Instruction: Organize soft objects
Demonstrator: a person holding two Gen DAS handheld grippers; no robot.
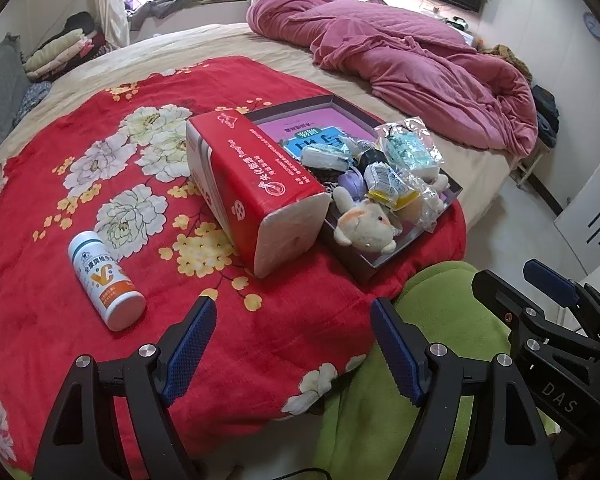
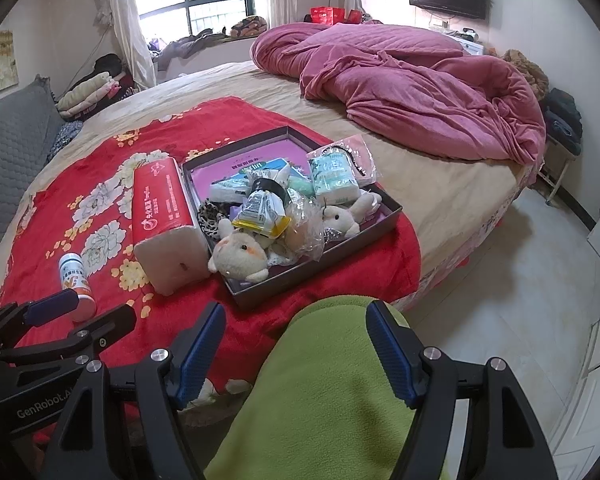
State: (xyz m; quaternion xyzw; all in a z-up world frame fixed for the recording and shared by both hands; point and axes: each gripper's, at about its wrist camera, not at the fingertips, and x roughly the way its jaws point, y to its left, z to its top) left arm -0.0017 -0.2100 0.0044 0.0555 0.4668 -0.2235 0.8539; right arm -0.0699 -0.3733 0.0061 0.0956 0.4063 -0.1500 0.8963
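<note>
Covering the beige bed (image 2: pixel 420 184), a red floral blanket (image 1: pixel 100 208) holds a box (image 2: pixel 340 252).

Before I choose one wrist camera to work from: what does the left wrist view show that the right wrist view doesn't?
Only the left wrist view shows the whole vitamin bottle unblocked on the red floral blanket.

Only the right wrist view shows the leopard-print item in the box and the second plush clearly.

Both show the red tissue pack, the dark box piled with soft things, the cream plush, and both grippers open and empty: left gripper, right gripper.
</note>
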